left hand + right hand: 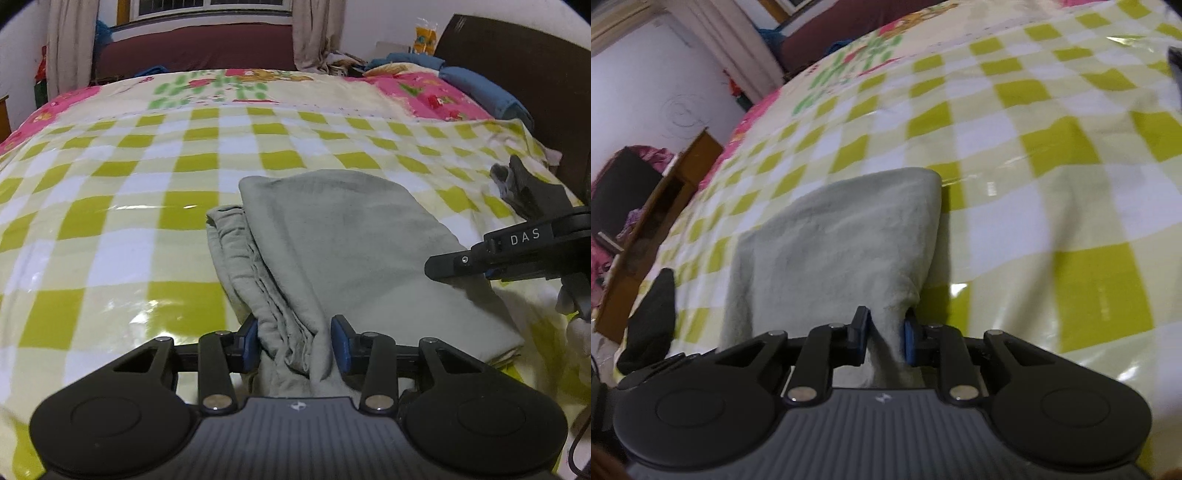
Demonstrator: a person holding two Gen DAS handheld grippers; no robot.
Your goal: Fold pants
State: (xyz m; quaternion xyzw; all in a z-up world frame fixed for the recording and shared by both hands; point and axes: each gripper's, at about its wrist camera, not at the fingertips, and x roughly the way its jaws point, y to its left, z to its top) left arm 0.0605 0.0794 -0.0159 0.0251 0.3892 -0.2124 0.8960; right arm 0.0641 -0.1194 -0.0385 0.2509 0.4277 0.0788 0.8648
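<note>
The pale grey-green pants (343, 243) lie folded on the checked bedspread (110, 206). My left gripper (294, 345) is shut on the bunched near edge of the pants, cloth pinched between its blue pads. My right gripper (885, 338) is shut on another corner of the pants (834, 240), cloth pulled up between its pads. The right gripper's black body (517, 251) shows at the right of the left wrist view, over the pants' right edge. The left gripper's black part (650, 317) shows at the left of the right wrist view.
A dark headboard (524, 74) and a blue pillow (484, 88) are at the far right of the bed. A window with curtains (306, 33) and a dark red bench (192, 48) are beyond. A wooden cabinet (661, 221) stands beside the bed.
</note>
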